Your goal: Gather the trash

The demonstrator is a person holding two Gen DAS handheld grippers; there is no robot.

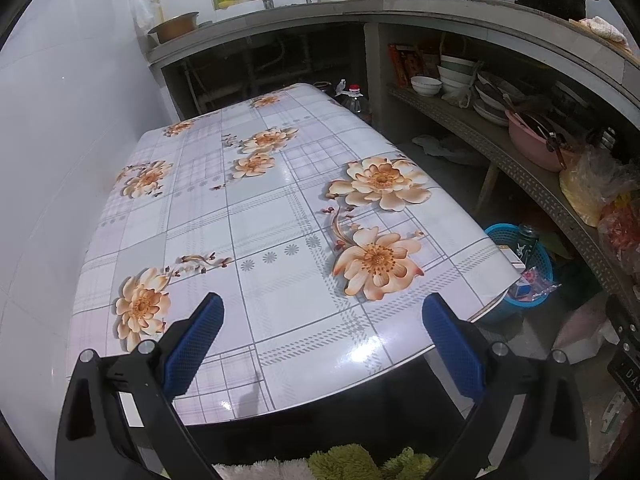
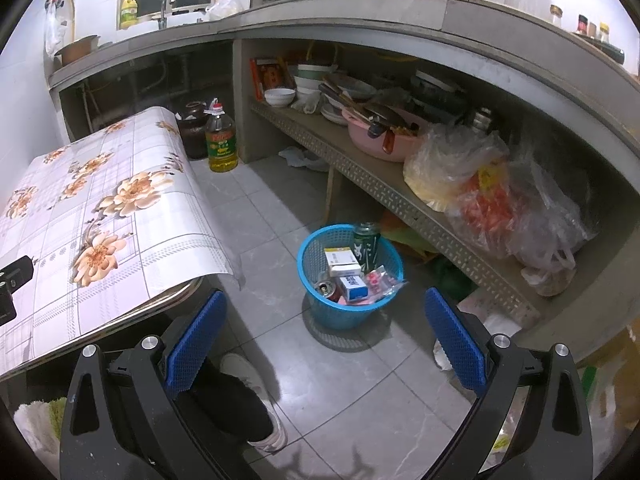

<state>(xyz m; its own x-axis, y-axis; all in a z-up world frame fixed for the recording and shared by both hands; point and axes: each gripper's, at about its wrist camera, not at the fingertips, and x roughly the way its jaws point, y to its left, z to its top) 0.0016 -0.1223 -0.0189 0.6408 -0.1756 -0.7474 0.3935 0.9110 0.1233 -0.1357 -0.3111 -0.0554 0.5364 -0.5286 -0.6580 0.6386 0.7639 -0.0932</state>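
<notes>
A blue mesh waste basket (image 2: 320, 316) stands on the tiled floor beside the table. It holds a green can (image 2: 366, 246), two small cartons (image 2: 342, 262), a red can and plastic wrappers. It also shows in the left wrist view (image 1: 542, 256) past the table's right edge. My right gripper (image 2: 326, 344) is open and empty, above the floor just in front of the basket. My left gripper (image 1: 323, 346) is open and empty, over the near edge of the table with the flowered cloth (image 1: 272, 216). No trash shows on the table.
A perforated shelf (image 2: 376, 184) on the right carries bowls, a pink basin (image 2: 384, 140) and plastic bags (image 2: 492, 196). An oil bottle (image 2: 221, 140) and a dark jar stand on the floor behind the table. The person's shoe (image 2: 256, 392) is near my right gripper.
</notes>
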